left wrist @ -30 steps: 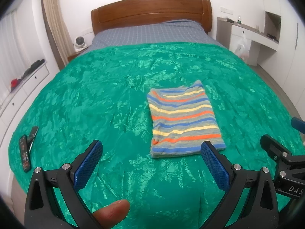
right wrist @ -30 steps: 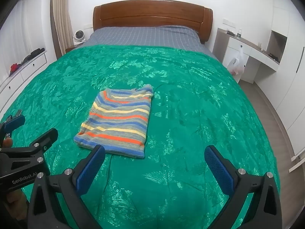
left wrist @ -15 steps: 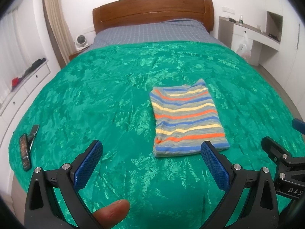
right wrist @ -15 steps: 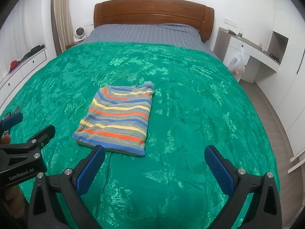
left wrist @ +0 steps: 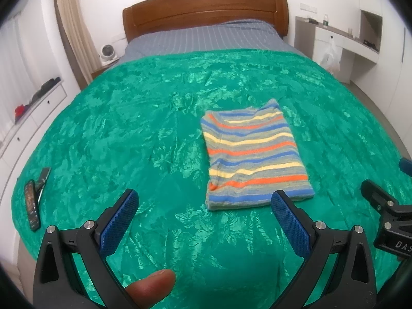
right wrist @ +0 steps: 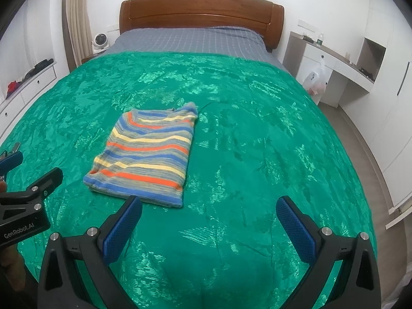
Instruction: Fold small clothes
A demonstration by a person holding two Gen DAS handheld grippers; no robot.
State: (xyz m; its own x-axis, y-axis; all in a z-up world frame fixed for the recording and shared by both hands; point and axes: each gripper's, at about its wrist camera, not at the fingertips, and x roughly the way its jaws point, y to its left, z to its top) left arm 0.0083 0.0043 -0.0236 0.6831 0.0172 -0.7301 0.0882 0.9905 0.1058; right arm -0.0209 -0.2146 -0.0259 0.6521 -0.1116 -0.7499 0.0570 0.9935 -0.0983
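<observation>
On green bedspread [left wrist: 128, 128], folded striped garment [left wrist: 253, 154] ahead of left tongs [left wrist: 203, 206] and right tongs [right wrist: 208, 213], both spread wide, empty

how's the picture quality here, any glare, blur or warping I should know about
Left wrist view: sharp, strong fisheye bending of the green bedspread, dark vignette corners, sheen patches on the fabric. Right wrist view: same warping, the striped folded garment crisp, white walls near overexposed.

The striped garment [left wrist: 255, 154] looks like soft, matt knitted cloth. The green bedspread [left wrist: 128, 128] has a glossy, crinkled sheen. The far headboard [right wrist: 200, 10] is smooth polished wood.
</observation>
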